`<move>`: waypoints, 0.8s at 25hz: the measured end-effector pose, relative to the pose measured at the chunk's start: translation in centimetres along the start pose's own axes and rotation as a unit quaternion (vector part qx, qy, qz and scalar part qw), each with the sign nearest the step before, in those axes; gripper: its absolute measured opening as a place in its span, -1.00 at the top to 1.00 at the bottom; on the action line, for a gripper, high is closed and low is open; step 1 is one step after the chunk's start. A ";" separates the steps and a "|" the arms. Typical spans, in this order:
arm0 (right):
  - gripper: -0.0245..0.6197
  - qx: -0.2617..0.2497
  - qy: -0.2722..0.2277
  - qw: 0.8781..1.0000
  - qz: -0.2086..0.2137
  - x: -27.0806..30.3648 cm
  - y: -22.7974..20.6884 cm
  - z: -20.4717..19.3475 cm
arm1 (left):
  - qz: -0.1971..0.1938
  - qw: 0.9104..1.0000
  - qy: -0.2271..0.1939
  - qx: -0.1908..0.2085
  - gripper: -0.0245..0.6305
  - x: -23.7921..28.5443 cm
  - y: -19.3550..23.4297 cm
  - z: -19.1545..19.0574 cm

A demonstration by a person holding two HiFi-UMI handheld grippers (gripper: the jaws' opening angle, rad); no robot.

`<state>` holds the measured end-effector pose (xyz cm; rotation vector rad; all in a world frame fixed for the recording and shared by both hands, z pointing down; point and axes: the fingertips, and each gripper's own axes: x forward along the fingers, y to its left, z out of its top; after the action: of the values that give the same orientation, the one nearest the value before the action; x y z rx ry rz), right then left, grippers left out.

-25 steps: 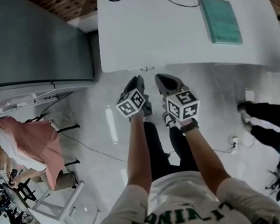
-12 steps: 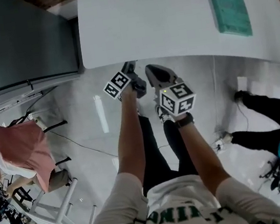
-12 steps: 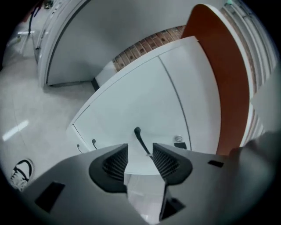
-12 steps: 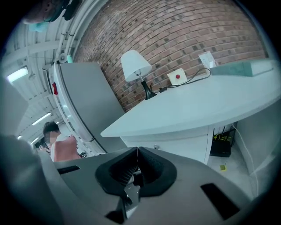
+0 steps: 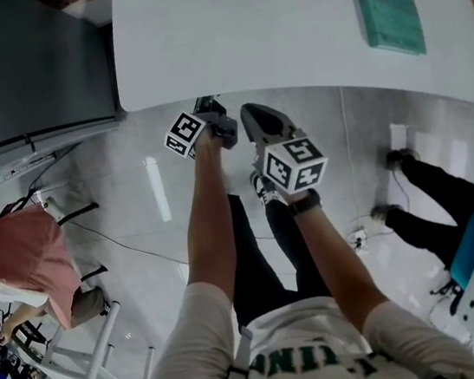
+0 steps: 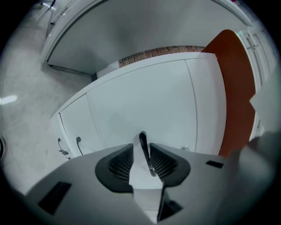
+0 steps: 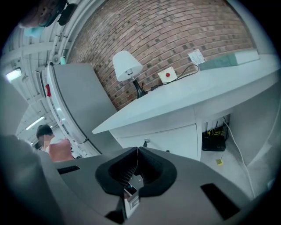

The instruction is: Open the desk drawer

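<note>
The white desk (image 5: 224,37) fills the top of the head view. Its drawer front (image 6: 145,105) fills the left gripper view, with the slim dark drawer handle (image 6: 145,151) standing between the jaws of my left gripper (image 6: 140,148). Those jaws are closing; the handle lies near one pad, with white showing on its other side. In the head view the left gripper (image 5: 208,108) sits right at the desk's front edge. My right gripper (image 5: 250,114) hangs beside it, shut and empty (image 7: 138,150). The drawer (image 7: 169,139) with its small lock (image 7: 146,141) looks closed.
A teal book (image 5: 386,1) lies on the desk's right part; a lamp (image 7: 127,66) and a red button (image 7: 167,74) stand at its back by the brick wall. A grey cabinet (image 5: 18,66) stands left. A person in pink (image 5: 15,259) sits far left; another person's legs (image 5: 432,209) show right.
Both grippers have sunk from in front of the desk to its front edge. The left gripper has rolled and now has the drawer handle between its jaws.
</note>
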<state>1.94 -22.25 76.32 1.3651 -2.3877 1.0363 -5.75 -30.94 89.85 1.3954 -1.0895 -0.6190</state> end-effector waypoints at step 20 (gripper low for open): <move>0.91 0.011 -0.003 1.000 -0.012 -1.1 -0.6 -1.6 | 0.006 0.996 -0.051 -0.077 0.87 -1.3 -0.3 -0.4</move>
<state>2.84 -20.66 77.24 1.4029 -2.3646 1.0576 -5.84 -29.70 89.28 1.2342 -1.1056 -0.7579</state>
